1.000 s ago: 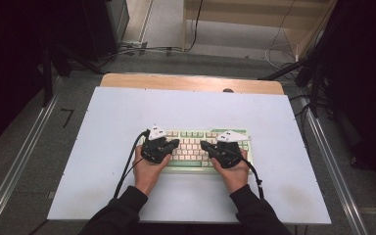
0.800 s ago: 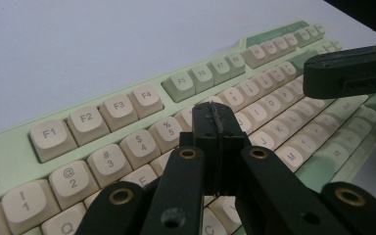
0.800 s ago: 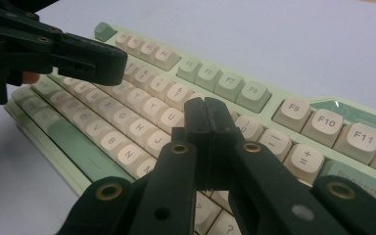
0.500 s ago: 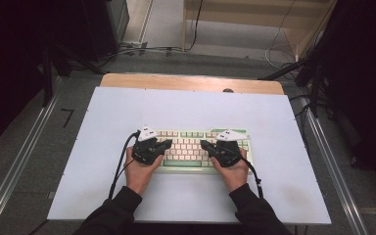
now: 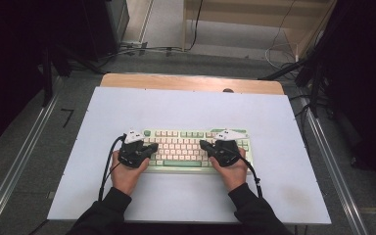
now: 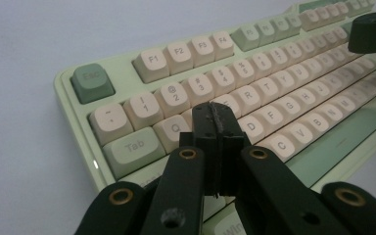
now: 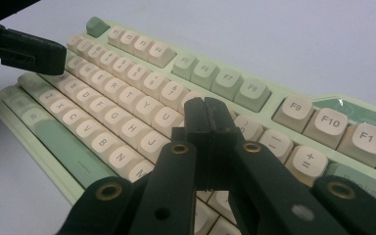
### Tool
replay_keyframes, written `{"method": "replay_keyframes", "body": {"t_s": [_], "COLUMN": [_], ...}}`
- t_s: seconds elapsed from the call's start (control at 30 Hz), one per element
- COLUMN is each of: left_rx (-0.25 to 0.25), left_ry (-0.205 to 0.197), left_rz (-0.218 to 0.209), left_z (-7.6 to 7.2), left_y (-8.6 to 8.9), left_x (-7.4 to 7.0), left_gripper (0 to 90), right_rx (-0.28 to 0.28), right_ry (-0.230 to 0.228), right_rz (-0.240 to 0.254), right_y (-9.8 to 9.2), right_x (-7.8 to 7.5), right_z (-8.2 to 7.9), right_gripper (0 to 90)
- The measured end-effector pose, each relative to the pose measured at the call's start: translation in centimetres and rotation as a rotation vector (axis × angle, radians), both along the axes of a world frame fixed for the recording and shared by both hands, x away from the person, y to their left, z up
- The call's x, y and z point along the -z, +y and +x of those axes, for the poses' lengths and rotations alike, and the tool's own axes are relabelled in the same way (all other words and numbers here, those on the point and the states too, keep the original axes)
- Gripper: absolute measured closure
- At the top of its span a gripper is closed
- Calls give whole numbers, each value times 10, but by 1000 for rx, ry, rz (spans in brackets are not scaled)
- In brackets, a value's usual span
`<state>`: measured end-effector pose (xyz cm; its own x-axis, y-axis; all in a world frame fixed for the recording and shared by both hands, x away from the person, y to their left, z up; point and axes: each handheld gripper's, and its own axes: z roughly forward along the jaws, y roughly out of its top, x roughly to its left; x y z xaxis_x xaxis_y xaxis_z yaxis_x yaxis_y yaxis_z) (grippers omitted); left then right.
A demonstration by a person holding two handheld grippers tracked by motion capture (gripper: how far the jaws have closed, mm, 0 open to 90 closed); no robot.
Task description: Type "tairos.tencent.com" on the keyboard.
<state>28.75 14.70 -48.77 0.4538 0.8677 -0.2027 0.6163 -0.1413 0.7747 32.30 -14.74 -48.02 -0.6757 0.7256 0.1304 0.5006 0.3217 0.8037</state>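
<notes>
Risk: closed left claw (image 6: 215,122) over W/E keys, closed right claw (image 7: 206,117) near I/O; wide tips could mash two keycaps on keyboard (image 5: 186,147).
</notes>
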Motion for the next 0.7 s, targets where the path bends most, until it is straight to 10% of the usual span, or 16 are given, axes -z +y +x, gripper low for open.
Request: {"method": "replay_keyframes", "body": {"t_s": [0.7], "left_rx": [-3], "left_ry": [10], "left_rz": [8], "left_z": [0], "left_y": [1], "left_x": [3], "left_gripper": [900], "right_rx": [1], "right_ry": [-3], "right_rz": [0], "right_y": [0], "right_x": [0], "right_z": [0], "right_gripper": [875]}}
